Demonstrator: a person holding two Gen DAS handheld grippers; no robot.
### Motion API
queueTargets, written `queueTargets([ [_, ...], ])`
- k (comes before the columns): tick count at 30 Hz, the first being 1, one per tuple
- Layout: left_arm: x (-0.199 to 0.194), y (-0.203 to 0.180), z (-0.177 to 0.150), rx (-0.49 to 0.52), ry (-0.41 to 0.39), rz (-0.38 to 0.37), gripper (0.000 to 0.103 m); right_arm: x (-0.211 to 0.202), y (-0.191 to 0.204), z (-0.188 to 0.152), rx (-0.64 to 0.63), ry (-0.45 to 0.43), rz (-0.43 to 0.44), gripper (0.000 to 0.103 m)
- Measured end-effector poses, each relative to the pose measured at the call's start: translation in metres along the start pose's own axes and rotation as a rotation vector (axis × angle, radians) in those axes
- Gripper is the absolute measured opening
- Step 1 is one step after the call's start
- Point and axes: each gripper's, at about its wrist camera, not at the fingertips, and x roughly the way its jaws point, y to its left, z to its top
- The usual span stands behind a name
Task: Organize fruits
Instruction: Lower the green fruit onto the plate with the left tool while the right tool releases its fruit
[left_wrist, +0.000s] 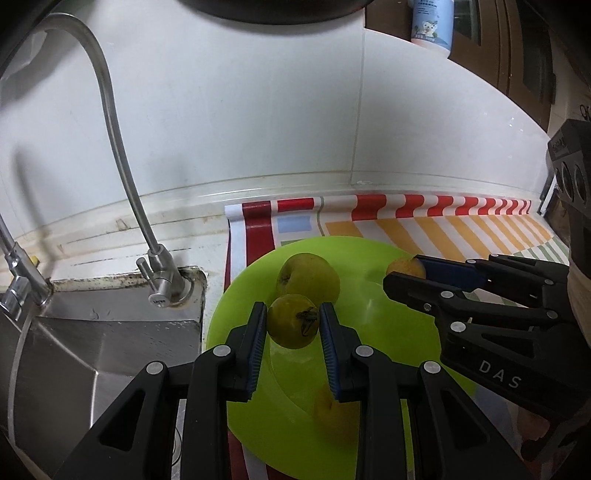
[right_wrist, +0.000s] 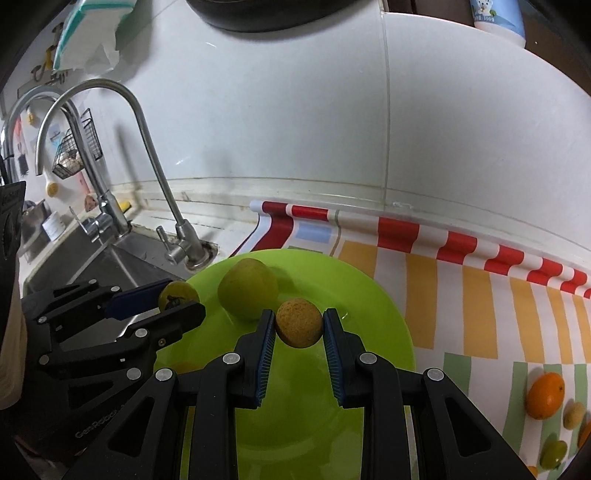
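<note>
A lime-green plate (left_wrist: 369, 369) lies on a striped mat; it also shows in the right wrist view (right_wrist: 369, 306). A large yellow-green fruit (left_wrist: 308, 277) rests on it, also seen from the right (right_wrist: 247, 288). My left gripper (left_wrist: 293, 325) is shut on a small yellow-green fruit (left_wrist: 291, 321) just above the plate; the right wrist view shows that fruit too (right_wrist: 179, 293). My right gripper (right_wrist: 299, 325) is shut on a rough tan-yellow round fruit (right_wrist: 299, 323), which peeks out in the left view (left_wrist: 404, 267).
A steel sink (left_wrist: 92, 332) with a slim tap (left_wrist: 162, 273) lies left of the plate. An orange (right_wrist: 546, 395) and several small fruits (right_wrist: 554, 452) lie on the striped mat (right_wrist: 480, 295) at right. A white tiled wall stands behind.
</note>
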Motion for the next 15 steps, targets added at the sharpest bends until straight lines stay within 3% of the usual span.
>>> queueTargets([
  [2,-0.001,0.001,0.001,-0.008,-0.005,0.000,0.038,0.000,-0.001,0.000,0.008,-0.004,0.003,0.028],
  [15,-0.043,-0.010,-0.001,-0.019,-0.043,0.036,0.038,-0.040,-0.002,-0.003,0.016,-0.051,-0.015,0.030],
])
